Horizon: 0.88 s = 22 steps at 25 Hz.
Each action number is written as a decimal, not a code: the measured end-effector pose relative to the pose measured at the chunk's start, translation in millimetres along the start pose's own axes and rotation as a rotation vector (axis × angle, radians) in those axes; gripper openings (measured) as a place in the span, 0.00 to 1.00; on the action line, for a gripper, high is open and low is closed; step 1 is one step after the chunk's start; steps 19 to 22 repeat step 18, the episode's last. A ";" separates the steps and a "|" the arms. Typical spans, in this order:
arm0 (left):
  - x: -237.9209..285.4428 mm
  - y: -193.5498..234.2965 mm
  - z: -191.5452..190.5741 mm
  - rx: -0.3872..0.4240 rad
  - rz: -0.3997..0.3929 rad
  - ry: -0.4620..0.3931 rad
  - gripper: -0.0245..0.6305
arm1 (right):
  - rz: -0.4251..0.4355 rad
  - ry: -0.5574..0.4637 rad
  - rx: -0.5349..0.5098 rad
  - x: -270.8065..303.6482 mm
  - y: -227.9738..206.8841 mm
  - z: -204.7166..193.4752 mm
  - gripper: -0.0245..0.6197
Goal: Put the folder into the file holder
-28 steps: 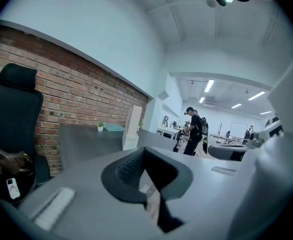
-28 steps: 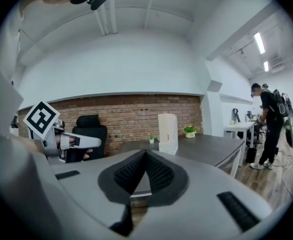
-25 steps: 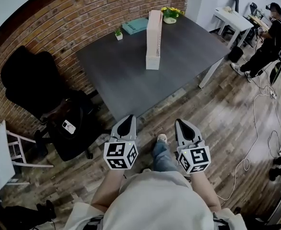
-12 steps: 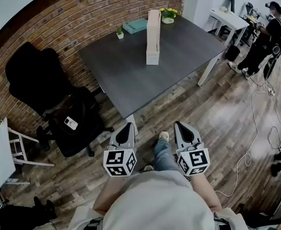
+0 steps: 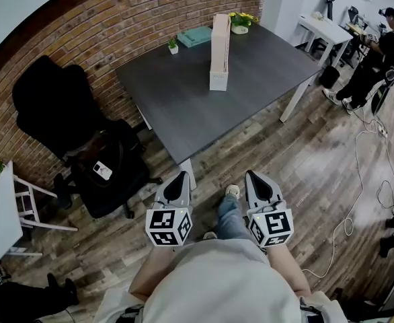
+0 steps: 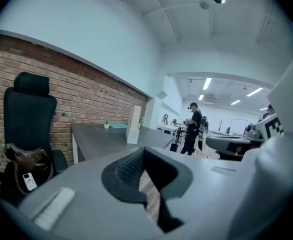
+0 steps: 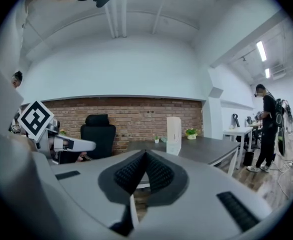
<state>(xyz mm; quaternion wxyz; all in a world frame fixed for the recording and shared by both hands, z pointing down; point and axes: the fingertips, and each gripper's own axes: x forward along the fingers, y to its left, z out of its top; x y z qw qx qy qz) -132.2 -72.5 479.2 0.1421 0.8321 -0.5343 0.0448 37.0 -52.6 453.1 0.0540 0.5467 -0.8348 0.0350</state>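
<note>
Left gripper: jaws pressed together, nothing between them; held over the wood floor, short of the surface's near corner.
Right gripper: likewise closed and empty, at 3 o'clock of the left one.
Surface: dark grey, at 12 o'clock of both grippers.
File holder: pale, upright, toward the far side of the surface.
Folder: teal, lying flat by the far edge, at 10 o'clock of the file holder and apart from it.
Chair: black, at 9 o'clock of the surface.
</note>
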 end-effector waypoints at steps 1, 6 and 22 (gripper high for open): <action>0.5 0.5 -0.5 0.002 0.002 0.003 0.05 | 0.001 0.001 0.001 0.0 0.0 -0.2 0.04; 3.8 0.2 -0.8 0.023 -0.001 0.014 0.05 | 0.001 0.003 0.009 1.2 -1.5 -1.4 0.04; 10.9 -7.2 -2.8 0.023 -0.019 0.024 0.05 | 0.008 0.010 0.019 4.8 -6.0 -6.1 0.04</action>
